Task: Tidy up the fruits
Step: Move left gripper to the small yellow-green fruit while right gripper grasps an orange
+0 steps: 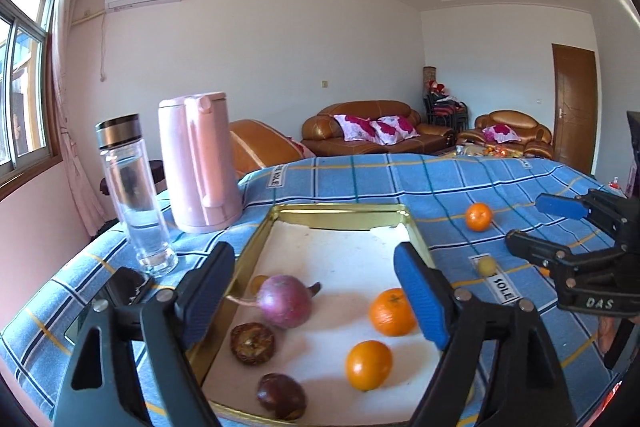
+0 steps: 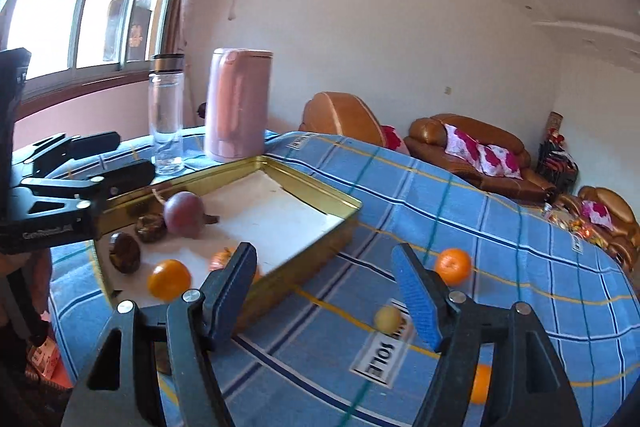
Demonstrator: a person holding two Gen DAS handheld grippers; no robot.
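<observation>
A gold tin tray (image 1: pixel 340 211) with a white liner holds a purple round fruit (image 1: pixel 285 301), two dark brown fruits (image 1: pixel 252 343) and two oranges (image 1: pixel 392 311). My left gripper (image 1: pixel 316 301) hovers open over the tray's near end, nothing between its fingers. On the blue plaid cloth right of the tray (image 2: pixel 316 183) lie an orange (image 2: pixel 453 265) and a small yellow fruit (image 2: pixel 387 317). Another orange (image 2: pixel 480 383) shows partly behind a finger. My right gripper (image 2: pixel 324 303) is open above the cloth beside the tray, near the yellow fruit, and is empty.
A glass bottle (image 1: pixel 132 195) and a pink kettle (image 1: pixel 198 163) stand at the far left of the table, behind the tray. The left gripper (image 2: pixel 120 157) reaches in from the left over the tray. Brown sofas (image 1: pixel 372 127) stand beyond the table.
</observation>
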